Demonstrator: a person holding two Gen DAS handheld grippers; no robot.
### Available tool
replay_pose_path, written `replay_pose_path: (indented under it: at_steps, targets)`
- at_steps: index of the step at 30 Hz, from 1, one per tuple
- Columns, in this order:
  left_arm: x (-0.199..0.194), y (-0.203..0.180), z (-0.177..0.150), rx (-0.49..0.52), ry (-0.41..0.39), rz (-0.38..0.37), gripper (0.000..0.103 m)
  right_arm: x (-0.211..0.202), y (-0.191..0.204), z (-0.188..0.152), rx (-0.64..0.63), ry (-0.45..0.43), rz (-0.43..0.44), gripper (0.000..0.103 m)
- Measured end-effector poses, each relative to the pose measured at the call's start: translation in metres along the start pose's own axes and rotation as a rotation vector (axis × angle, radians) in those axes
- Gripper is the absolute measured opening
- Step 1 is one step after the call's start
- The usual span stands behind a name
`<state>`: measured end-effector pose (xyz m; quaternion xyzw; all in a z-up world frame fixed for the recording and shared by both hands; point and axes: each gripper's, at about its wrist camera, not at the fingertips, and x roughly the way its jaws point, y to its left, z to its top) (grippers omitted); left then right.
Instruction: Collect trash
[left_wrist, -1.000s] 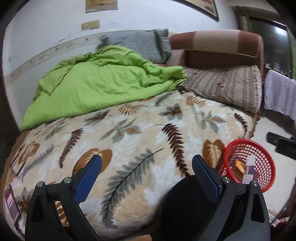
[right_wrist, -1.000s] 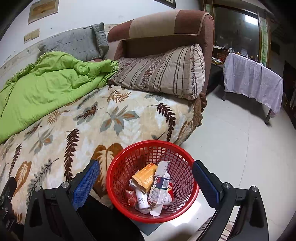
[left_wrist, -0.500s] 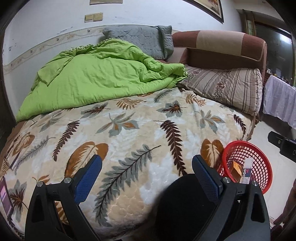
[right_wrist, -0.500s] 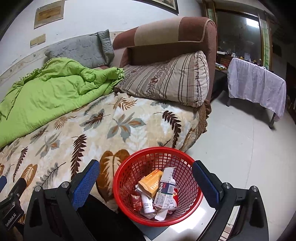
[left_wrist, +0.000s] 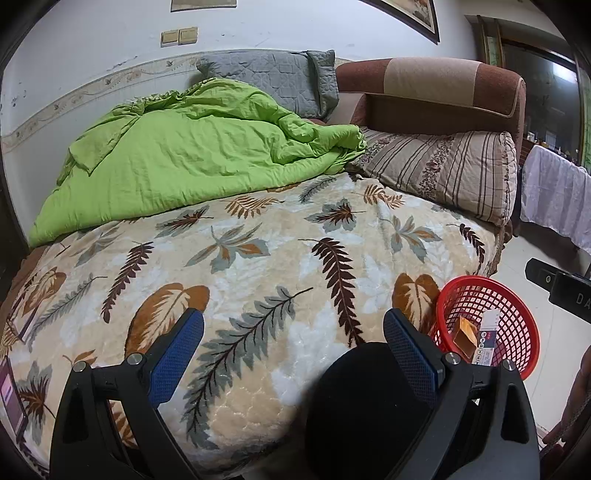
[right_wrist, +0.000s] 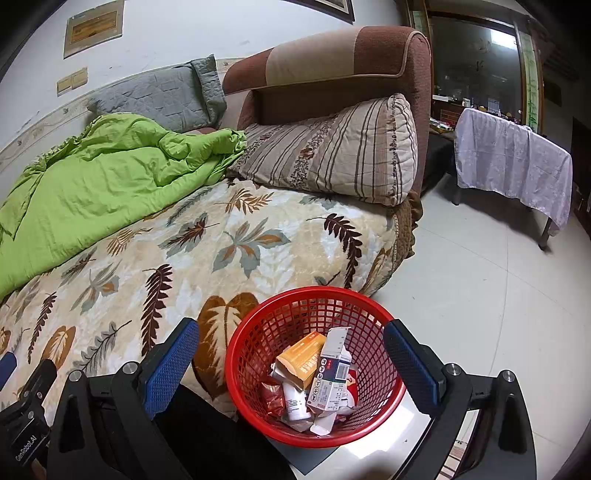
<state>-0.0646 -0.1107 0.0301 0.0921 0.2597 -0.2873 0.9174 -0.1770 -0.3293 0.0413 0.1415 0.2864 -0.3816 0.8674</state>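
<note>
The red basket (right_wrist: 314, 365) sits on the floor right beside the bed (right_wrist: 229, 251), so trash can drop in easily. Boxes and wrappers (right_wrist: 317, 373) lie inside it. The left gripper (left_wrist: 293, 354) and right gripper (right_wrist: 290, 363) are both wide apart, holding nothing.

The bed (left_wrist: 295, 266) is covered by a cream blanket (right_wrist: 192, 254) printed with brown and grey-blue leaves. On it lie a crumpled green quilt (left_wrist: 192, 158) toward the wall side and a striped pillow (right_wrist: 332, 151) against the brown headboard (right_wrist: 332, 66) — the two touching. A grey pillow (left_wrist: 273, 77) leans behind the quilt. Beside the bed, on the pale tiled floor (right_wrist: 480, 288), stands a red mesh basket (right_wrist: 258, 339) holding cartons and wrappers.
</note>
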Motion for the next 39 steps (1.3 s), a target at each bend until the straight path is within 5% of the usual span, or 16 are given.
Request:
replay_pose_path:
  at_steps: [25, 39]
  targets:
    - [-0.004, 0.002, 0.005, -0.021, -0.001, 0.010, 0.097, -0.001, 0.019, 0.002, -0.072, -0.018, 0.026, 0.101]
    - [0.018, 0.062, 0.012, -0.197, 0.029, 0.124, 0.097, 0.028, 0.105, 0.010, -0.369, -0.050, 0.171, 0.101]
